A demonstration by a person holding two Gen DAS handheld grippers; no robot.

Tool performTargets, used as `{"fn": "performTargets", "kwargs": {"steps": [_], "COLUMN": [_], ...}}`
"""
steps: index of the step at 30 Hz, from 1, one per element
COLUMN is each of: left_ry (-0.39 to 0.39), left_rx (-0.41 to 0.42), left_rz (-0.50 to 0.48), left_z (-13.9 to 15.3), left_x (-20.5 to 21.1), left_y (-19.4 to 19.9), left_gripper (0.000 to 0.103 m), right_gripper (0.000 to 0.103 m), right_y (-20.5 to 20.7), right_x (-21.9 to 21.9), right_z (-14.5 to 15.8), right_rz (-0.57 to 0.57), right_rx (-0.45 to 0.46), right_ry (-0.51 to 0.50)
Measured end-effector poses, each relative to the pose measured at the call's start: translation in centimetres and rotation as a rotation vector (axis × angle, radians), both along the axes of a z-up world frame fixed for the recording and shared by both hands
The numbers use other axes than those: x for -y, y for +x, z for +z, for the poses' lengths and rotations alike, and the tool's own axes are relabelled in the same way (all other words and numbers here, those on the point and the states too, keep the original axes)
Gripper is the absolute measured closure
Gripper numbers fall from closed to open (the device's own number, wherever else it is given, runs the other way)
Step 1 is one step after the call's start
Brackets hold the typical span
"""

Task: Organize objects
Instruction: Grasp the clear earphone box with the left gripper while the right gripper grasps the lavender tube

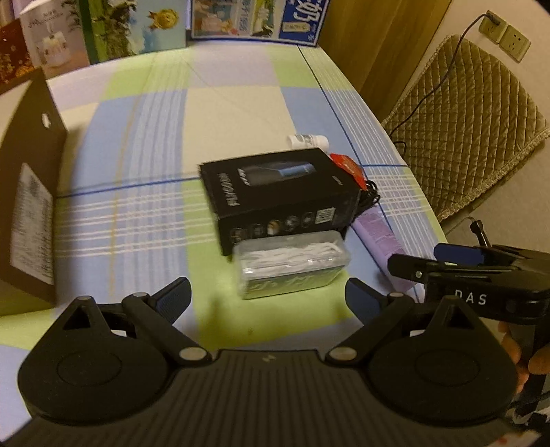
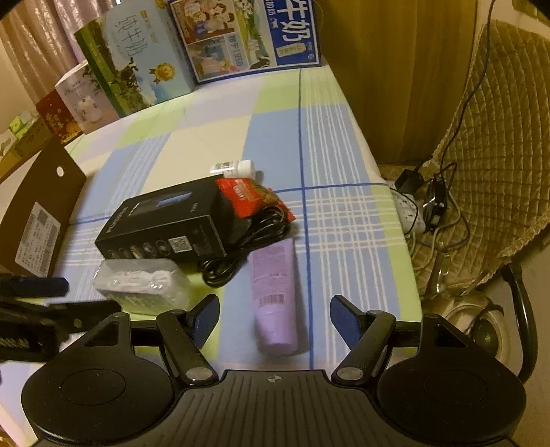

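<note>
Both tools stand with fingers apart, gripping nothing: left tool (image 1: 268, 299) above the clear plastic box (image 1: 292, 266), right tool (image 2: 275, 321) above the purple tube (image 2: 275, 292). Beyond lie the black carton (image 1: 275, 192), black cable (image 2: 254, 237), red packet (image 2: 254, 197) and white bottle (image 2: 233, 167) on the checked surface (image 1: 144, 192).

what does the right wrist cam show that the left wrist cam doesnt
Only the right wrist view: the whole coiled black cable and the power strip on the floor.
Only the left wrist view: wall sockets.
Both: black box, clear box of white picks, purple tube, red packet, small white bottle, brown carton, both grippers open.
</note>
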State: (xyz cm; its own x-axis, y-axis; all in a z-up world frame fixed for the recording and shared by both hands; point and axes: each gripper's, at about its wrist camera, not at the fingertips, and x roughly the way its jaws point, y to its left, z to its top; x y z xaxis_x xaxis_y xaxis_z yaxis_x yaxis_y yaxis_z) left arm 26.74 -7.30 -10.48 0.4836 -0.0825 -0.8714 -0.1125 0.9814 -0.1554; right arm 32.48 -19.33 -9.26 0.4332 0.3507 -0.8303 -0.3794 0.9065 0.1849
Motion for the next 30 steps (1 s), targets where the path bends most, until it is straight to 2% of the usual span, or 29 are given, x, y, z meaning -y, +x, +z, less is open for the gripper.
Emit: {"fn": "performTargets", "kwargs": {"steps": [14,16,17,21,25,27,30], "left_ry": [0.054,0.063,0.07,0.121,0.139,0.14,0.152], "left_rx": [-0.022,-0.008,-0.001,0.019,0.019,0.012,0.007], "left_rz": [0.083,0.081,0.075,0.062,0.078,0.096,0.123], "left_z": [-2.7,-2.8,-2.7,-2.7,-2.6,-2.4,-2.3], "left_x": [2.5,2.5,2.5,2.4,1.2,0.4,-0.8], "left_y": [2.9,2.8,2.8,2.2,1.0,0.3,-0.7], "left_gripper": [0.01,0.012,0.017,0.018,0.018,0.018,0.018], "right_gripper": [0.034,0.034,0.034,0.034,0.034,0.045,0.054], "right_y": [1.5,1.5,1.5,1.7,1.8,1.8,1.7], "right_x": [1.5,1.3,1.1,0.2,-1.0,-1.6,-2.4], "right_z": [-0.6,-0.8,-0.9,-1.7,-2.5,-2.9,-3.4], "right_rz": [-0.021,-0.012,-0.003,0.024,0.06,0.076,0.099], "right_rx": [-0.015,-0.013,-0.013,-0.016,-0.008,0.006,0.024], "right_ry": [0.007,0.005,0.003,-0.004,-0.025,-0.044,-0.061]}}
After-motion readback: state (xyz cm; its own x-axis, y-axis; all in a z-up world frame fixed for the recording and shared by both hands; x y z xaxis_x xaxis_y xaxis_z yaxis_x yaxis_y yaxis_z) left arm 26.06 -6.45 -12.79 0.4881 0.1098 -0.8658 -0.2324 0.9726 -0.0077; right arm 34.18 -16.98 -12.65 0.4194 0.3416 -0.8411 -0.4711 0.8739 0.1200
